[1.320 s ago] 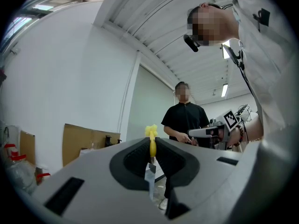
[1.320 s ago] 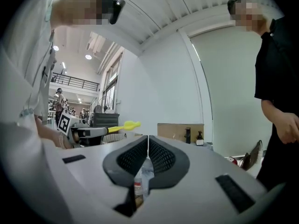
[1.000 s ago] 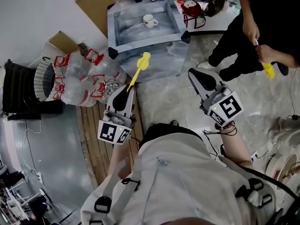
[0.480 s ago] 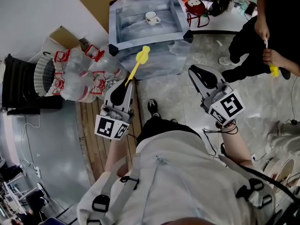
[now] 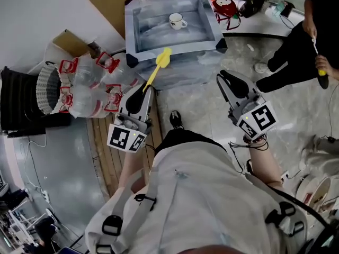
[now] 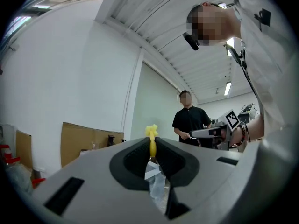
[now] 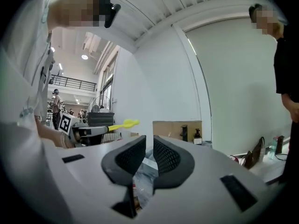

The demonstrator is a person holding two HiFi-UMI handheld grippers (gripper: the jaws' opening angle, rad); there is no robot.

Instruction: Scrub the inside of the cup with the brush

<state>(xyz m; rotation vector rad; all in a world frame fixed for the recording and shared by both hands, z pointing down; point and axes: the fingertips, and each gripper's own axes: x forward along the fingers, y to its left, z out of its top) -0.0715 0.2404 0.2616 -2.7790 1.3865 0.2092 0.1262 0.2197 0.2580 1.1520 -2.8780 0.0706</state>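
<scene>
The cup (image 5: 176,20), white with a dark pattern and its handle turned to the right, stands upright on the floor of a grey basin (image 5: 190,45), toward that basin's far side and well apart from both grippers. The brush (image 5: 156,72), yellow and slim, is clenched by its handle end in the left gripper (image 5: 145,90). The left gripper view shows the two dark pads pressed against the handle from either side, with the bristled head sticking up beyond the tips. From the head view the brush slants up and to the right, and its head lies against the basin's near wall, outside the basin. The right gripper (image 5: 222,80) is held out to the right of the brush, pointing the same way. Its jaws are opening, with a narrow gap between the ribbed pads and nothing caught in it. To the left of the left gripper lies a heap of clear plastic bottles (image 5: 90,86) with red labels. A person in black (image 5: 310,33) stands at the far right, beyond the right gripper.
</scene>
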